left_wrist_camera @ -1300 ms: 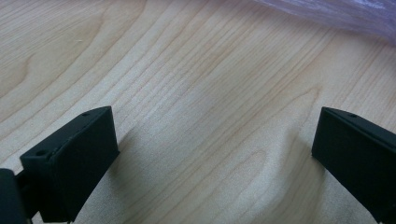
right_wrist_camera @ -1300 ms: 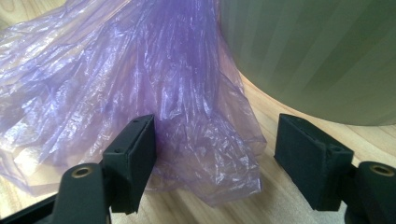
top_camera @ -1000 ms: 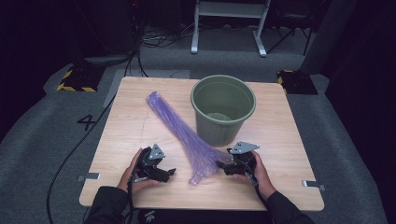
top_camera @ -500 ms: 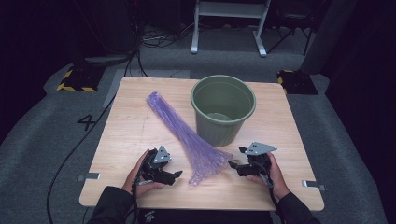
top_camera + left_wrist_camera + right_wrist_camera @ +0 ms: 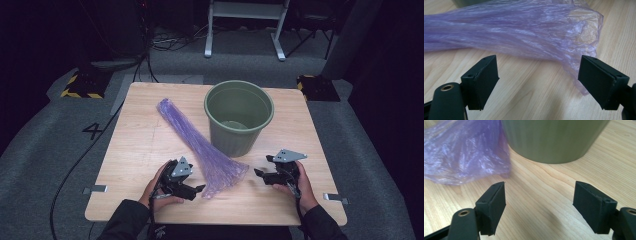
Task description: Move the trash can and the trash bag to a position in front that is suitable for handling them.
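Purple crinkled plastic bag (image 5: 200, 142) lies flat along the middle of the pale wooden tabletop (image 5: 135, 150), its fanned end at lower centre between both grippers, beside the round green plastic bucket (image 5: 239, 117). Grey carpeted floor (image 5: 45, 165) surrounds the tabletop, with a white metal frame (image 5: 245, 25) at the dark upper edge. The left gripper (image 5: 199, 189) and right gripper (image 5: 257, 173) keep their fingers spread on nothing. Since the earlier frame both hands have drawn outward, away from the bag.
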Tool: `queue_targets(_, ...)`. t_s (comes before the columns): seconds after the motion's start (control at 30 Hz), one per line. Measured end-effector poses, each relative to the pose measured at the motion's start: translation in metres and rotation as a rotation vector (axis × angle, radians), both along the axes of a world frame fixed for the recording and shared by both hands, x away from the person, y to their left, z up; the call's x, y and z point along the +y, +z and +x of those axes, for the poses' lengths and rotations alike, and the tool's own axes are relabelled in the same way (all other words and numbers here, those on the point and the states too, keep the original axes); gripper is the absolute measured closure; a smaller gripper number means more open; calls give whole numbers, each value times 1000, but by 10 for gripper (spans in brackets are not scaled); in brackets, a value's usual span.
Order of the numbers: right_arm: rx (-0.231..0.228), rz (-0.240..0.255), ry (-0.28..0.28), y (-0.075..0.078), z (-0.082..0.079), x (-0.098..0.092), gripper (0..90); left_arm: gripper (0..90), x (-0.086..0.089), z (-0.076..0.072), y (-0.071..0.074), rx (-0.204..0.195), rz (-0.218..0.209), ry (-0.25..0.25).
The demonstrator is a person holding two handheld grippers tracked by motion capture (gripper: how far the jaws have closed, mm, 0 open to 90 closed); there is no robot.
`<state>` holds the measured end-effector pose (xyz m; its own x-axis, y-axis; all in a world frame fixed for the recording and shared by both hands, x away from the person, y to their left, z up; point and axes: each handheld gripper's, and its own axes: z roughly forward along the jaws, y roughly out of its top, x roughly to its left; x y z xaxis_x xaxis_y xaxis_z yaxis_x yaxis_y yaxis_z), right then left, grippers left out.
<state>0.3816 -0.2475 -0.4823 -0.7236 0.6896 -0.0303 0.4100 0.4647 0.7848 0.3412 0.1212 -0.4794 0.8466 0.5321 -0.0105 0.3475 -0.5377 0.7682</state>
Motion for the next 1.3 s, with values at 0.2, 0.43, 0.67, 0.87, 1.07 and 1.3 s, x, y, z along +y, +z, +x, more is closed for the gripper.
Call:
queue_targets(0.2, -12, -3, -6, 2, 0, -3, 266, 160, -12, 4, -5, -1, 18, -31)
queue_targets(0.43, -36, 14, -24, 7, -1, -7, 264, 156, -20, 8, -12, 28, 44, -52)
queue_targets(0.67, -59, 44, -24, 17, -4, -12, 262, 157, -21, 10, -17, 43, 67, -52)
queue_targets(0.87, -83, 51, -18, 25, -8, -13, 262, 174, -21, 11, -21, 53, 86, -49)
queue_targets(1.07, -89, 43, -12, 28, -10, -11, 263, 210, -21, 12, -21, 48, 79, -41)
queue_targets(1.3, -85, 35, 15, 28, -13, -7, 267, 251, -30, 11, -22, 41, 71, -53)
